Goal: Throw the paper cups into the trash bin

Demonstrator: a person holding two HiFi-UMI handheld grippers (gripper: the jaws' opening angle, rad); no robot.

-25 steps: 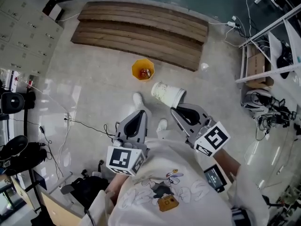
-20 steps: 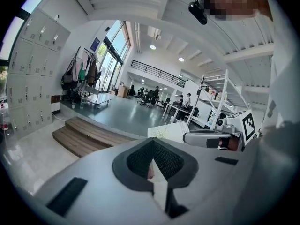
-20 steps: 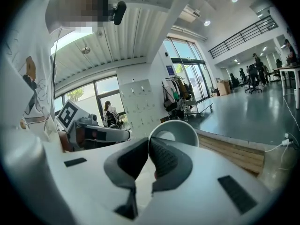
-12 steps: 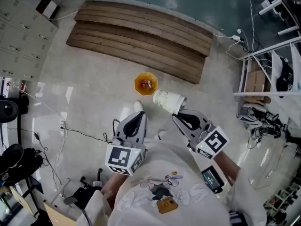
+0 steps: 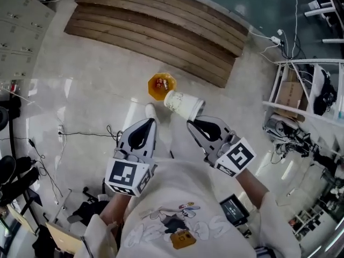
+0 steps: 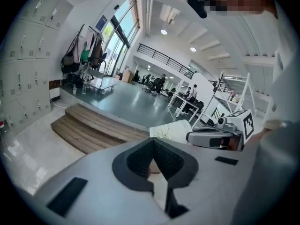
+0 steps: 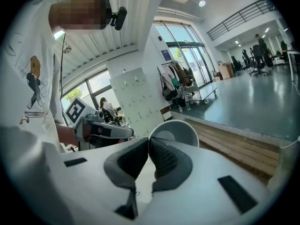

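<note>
In the head view an orange trash bin (image 5: 162, 86) stands on the pale floor with some litter inside it. A white paper cup (image 5: 184, 105) with a leafy print hangs tilted just right of and below the bin, its wide mouth toward my right gripper (image 5: 195, 123), which is shut on the rim. The right gripper view shows the cup's open mouth (image 7: 174, 131) just past the closed jaws of the right gripper (image 7: 149, 142). My left gripper (image 5: 147, 122) is shut and holds nothing; from the left gripper view the cup (image 6: 171, 131) shows beyond the left gripper (image 6: 153, 144).
Wide wooden steps (image 5: 156, 31) lie beyond the bin. A metal shelf rack (image 5: 301, 90) stands at the right, with cables (image 5: 86, 135) trailing on the floor at the left. The person's white shoe (image 5: 152, 112) is close under the bin.
The person has stepped forward, so the bin now lies closer to the cup. The right gripper has carried the cup up and left toward the bin. Both grips are unchanged.
</note>
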